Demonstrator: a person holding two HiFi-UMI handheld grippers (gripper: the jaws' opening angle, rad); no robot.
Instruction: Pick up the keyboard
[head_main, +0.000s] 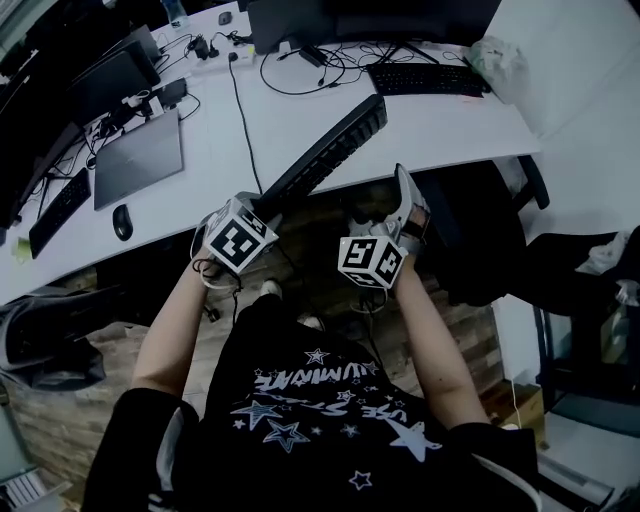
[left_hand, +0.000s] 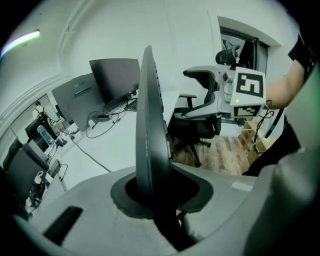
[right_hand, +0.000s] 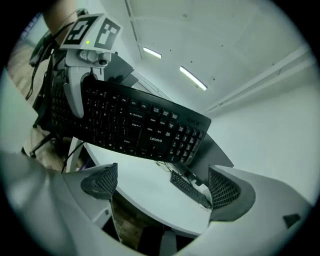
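Two claws: left claw (left_hand: 157, 197) pinches the keyboard (head_main: 330, 150) edge, apparently lifted off the bench (head_main: 430, 125) beyond it; right claw (right_hand: 165, 184) spread, empty, alongside. Next: steady it.

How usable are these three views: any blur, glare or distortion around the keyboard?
Head view: dim, bowed at the edges, keyboard sharp. Left gripper view: fisheye with black corners, keyboard edge-on and soft up close, lamp glaring top left. Right gripper view: fisheye too, keys crisp, ceiling lights bright without washing anything out.
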